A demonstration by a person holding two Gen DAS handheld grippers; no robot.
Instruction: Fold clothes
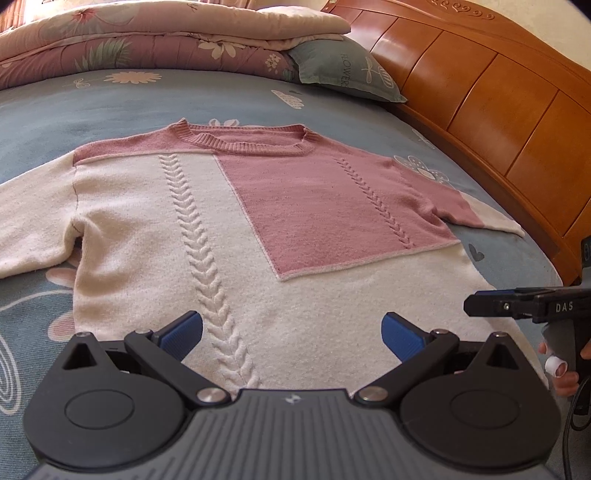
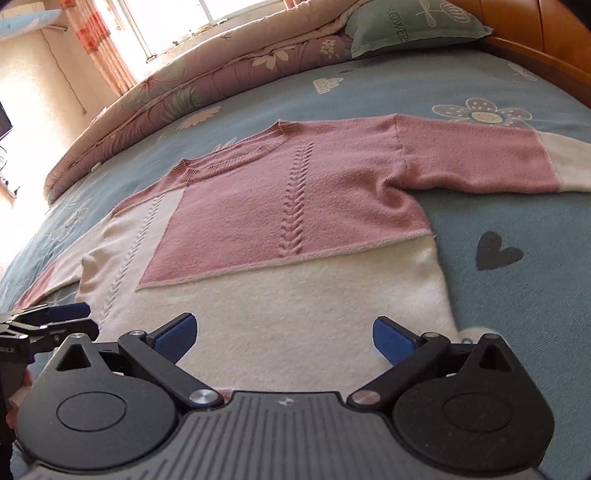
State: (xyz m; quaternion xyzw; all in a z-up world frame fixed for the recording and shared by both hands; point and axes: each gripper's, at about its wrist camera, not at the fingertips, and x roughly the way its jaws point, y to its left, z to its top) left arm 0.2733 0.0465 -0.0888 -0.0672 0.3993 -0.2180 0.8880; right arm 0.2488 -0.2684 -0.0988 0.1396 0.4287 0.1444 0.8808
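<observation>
A pink and cream knitted sweater [image 1: 236,221] [image 2: 280,229] lies flat, front up, on the blue bed sheet, collar away from me and both sleeves spread sideways. My left gripper [image 1: 291,334] is open above the cream hem, straddling the cable braid, with nothing between its blue pads. My right gripper [image 2: 284,334] is open too, over the hem near the sweater's right corner. Each gripper shows side-on at the edge of the other's view: the right gripper [image 1: 517,304] in the left wrist view, the left gripper [image 2: 48,319] in the right wrist view.
A folded floral quilt [image 1: 147,48] and a green pillow [image 1: 343,70] lie beyond the collar. A wooden headboard [image 1: 498,103] runs along the right side. A hand [image 1: 557,365] holds the right gripper's handle. Bare blue sheet [image 2: 517,240] lies right of the sweater; a bright window [image 2: 177,18] is behind.
</observation>
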